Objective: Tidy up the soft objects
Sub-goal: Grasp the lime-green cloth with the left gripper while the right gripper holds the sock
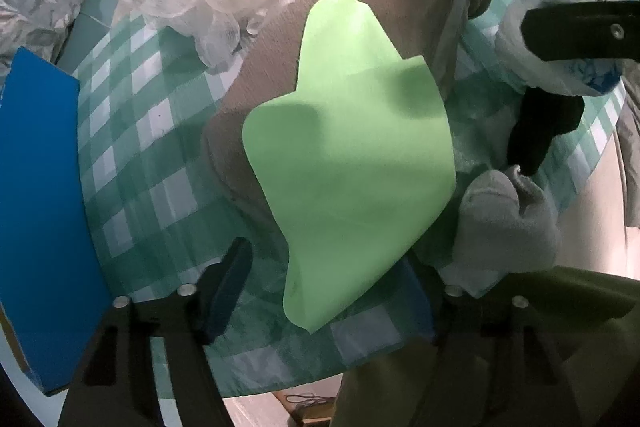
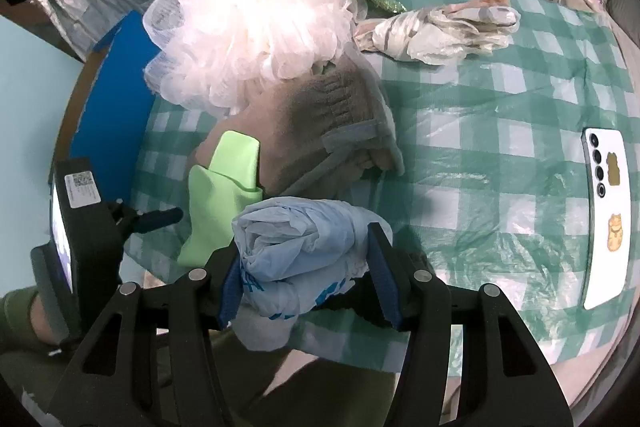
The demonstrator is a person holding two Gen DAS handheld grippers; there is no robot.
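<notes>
Right gripper (image 2: 306, 291) level, clamping plastic bag (image 2: 300, 251).

Right gripper (image 2: 306, 291) is squeezing in around a bundle, pads pressing both sides. Left gripper (image 1: 326, 291) is sitting wide open, fingers at 7 and 5 o'clock, clamping nothing.

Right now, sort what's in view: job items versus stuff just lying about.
Job items:
green foam sheet
blue plastic bag, in the right tool
white mesh pouf
tan fleece cloth
crumpled bag

Lying about:
white phone
blue board
</notes>
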